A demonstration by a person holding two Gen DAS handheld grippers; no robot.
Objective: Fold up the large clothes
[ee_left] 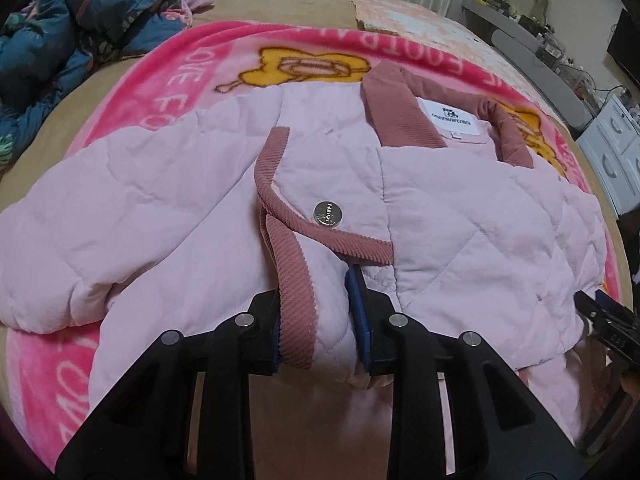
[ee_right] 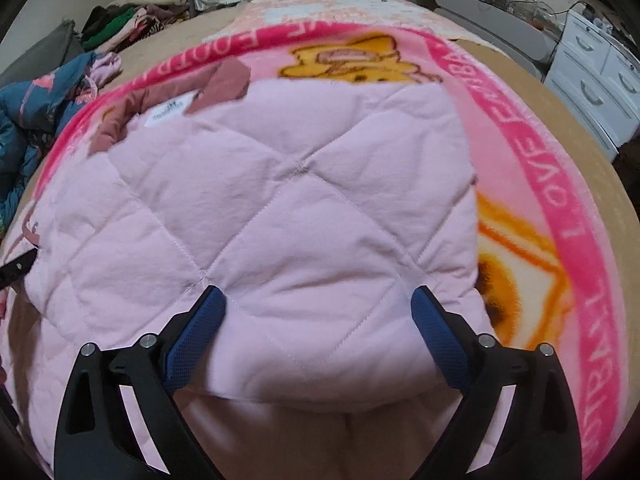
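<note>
A pale pink quilted jacket [ee_left: 460,208] with dusty-rose corduroy collar and trim lies on a pink blanket, with a silver snap button [ee_left: 328,213] near its middle. My left gripper [ee_left: 316,312] is shut on the jacket's front edge, with the corduroy trim and a bunch of quilted fabric between its blue pads. My right gripper [ee_right: 318,320] is open, its blue pads [ee_right: 208,312] wide apart on either side of a fold of the jacket [ee_right: 280,184] near its hem. The right gripper's tip shows in the left wrist view [ee_left: 600,312].
The pink cartoon blanket [ee_right: 560,208] covers a tan bed [ee_left: 280,0]. A dark blue patterned quilt [ee_left: 80,20] is heaped at the far left. White drawers [ee_right: 592,84] and a cluttered desk [ee_left: 520,8] stand to the right. Piled clothes [ee_right: 132,20] lie at the back.
</note>
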